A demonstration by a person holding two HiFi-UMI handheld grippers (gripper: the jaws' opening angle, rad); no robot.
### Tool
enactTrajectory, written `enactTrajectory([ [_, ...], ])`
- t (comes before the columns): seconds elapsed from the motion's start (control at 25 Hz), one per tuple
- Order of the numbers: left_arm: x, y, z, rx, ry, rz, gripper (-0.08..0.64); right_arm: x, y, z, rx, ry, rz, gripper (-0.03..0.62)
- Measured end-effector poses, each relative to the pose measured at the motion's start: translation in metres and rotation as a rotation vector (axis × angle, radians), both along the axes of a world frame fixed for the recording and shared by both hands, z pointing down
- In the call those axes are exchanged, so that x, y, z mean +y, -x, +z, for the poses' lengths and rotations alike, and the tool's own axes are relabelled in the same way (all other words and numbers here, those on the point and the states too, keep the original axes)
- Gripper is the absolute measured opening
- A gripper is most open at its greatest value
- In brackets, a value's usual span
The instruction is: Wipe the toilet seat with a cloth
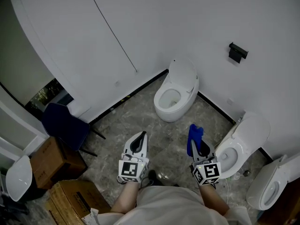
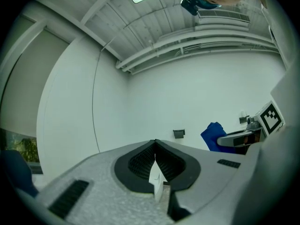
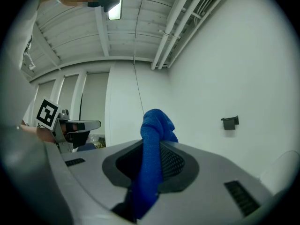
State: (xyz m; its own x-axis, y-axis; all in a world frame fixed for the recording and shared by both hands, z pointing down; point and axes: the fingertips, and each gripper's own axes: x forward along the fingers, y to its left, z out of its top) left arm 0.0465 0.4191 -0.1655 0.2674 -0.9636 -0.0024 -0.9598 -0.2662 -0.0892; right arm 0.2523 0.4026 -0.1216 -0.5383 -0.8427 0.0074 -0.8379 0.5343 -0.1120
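Right tongs (image 1: 194, 137): clamped on a blue cloth (image 1: 194, 134) — the fabric runs up through the closed tips and bunches above them (image 3: 152, 153).
Left tongs (image 1: 140, 136): pressed together, tips meeting in a thin seam (image 2: 155, 146).
Position of both: held side by side over the grey marbled floor (image 1: 136, 116), left tongs well apart from the right.
Cloth versus toilets: in the air, touching no toilet.
Middle toilet (image 1: 159, 108): against the wall ahead of the tongs, lid raised, bowl open.
Second toilet (image 1: 241, 142): just to the right of the right tongs, lid also raised.
Third toilet (image 1: 272, 184): at the far right edge, partly cut off.
Wall fitting (image 1: 237, 52): small, black, mounted above the second toilet.
Left side: a dark blue chair (image 1: 65, 123) — beside it cardboard boxes (image 1: 49, 161) on the floor.
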Motion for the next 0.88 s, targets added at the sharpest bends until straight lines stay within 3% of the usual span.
enactTrajectory([
  [0.32,-0.097,0.049,0.017,0.026,0.006,0.015,0.008,-0.087,0.042,0.016,0.045,0.026,0.014,0.066],
  [0.6,-0.216,0.108,0.015,0.042,0.019,0.112,0.008,-0.185,0.109,0.008,0.074,0.012,0.073,0.066],
  [0.88,-0.302,0.144,0.017,0.043,0.028,0.181,0.008,-0.263,0.145,0.009,0.129,0.03,0.105,0.066],
])
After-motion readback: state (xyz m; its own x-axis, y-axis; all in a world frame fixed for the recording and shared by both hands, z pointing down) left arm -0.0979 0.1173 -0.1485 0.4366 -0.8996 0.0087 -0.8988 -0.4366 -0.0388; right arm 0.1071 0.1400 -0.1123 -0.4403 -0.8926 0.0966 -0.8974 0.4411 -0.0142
